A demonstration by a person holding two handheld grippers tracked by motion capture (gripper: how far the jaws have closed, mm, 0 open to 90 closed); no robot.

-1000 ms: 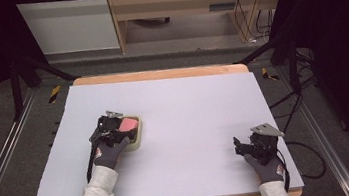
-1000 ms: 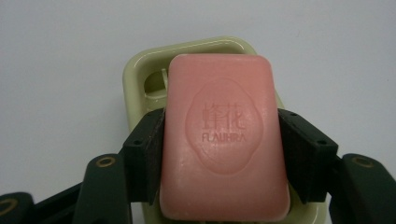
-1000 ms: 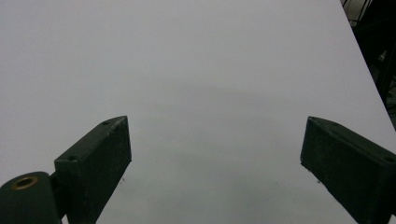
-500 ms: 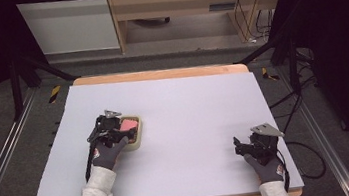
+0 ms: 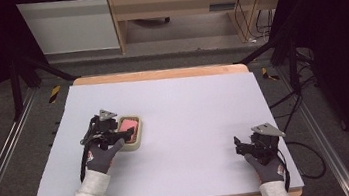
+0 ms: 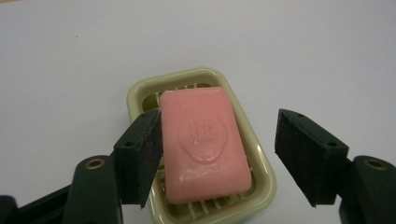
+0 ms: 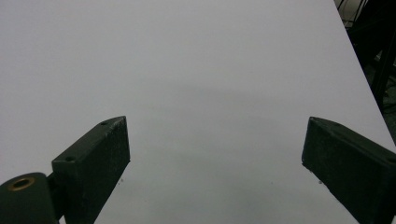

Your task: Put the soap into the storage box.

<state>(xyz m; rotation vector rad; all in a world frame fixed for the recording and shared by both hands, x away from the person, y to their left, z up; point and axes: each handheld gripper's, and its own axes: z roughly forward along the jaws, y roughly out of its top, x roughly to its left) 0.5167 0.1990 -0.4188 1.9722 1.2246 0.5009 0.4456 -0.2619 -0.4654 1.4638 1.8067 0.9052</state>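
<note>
My left gripper (image 6: 217,158), wide open and empty, straddles the soap (image 6: 205,142); closing off-centre might tip its dish (image 6: 261,163). Right gripper (image 7: 215,168) gapes empty.

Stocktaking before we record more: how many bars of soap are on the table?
1. The pink soap bar lies in the cream dish at the table's left, between the open left gripper jaws.

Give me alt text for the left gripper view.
A pink soap bar lies in a pale green soap dish on a white table, between the open left gripper jaws.
</note>
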